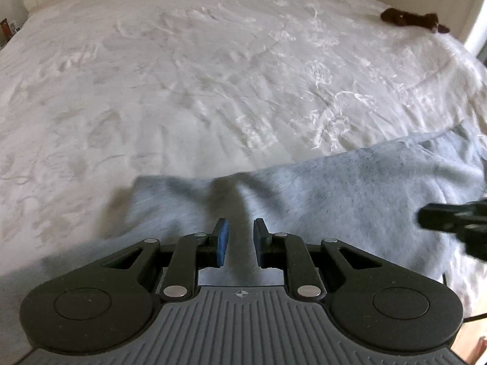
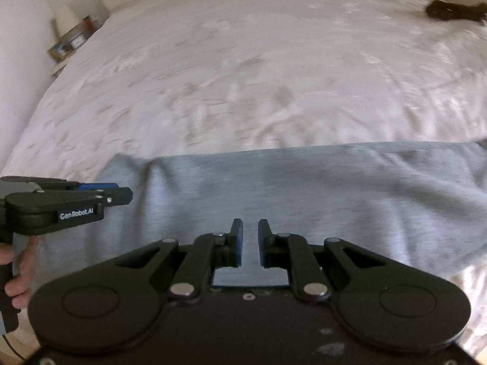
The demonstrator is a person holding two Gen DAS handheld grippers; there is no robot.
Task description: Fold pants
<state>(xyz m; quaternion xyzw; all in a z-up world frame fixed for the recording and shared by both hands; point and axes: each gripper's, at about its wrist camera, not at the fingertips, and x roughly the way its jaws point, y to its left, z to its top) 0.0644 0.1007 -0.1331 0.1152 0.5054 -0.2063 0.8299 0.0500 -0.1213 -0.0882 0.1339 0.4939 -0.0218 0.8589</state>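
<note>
Light grey-blue pants [image 1: 350, 200] lie spread across the near edge of a white bed; they also show in the right wrist view [image 2: 304, 194]. My left gripper [image 1: 241, 237] hovers over the pants' left part, its blue-padded jaws slightly apart with only cloth showing behind the gap. It shows from the side in the right wrist view [image 2: 118, 194]. My right gripper [image 2: 250, 240] hovers over the middle of the pants, jaws slightly apart and empty. Its tip shows in the left wrist view [image 1: 426, 217].
The white embroidered bedspread [image 1: 197, 76] stretches far ahead. A dark brown soft item [image 1: 411, 19] lies at the far right corner, also in the right wrist view [image 2: 450, 10]. A bedside shelf with a lamp [image 2: 70, 36] stands at left.
</note>
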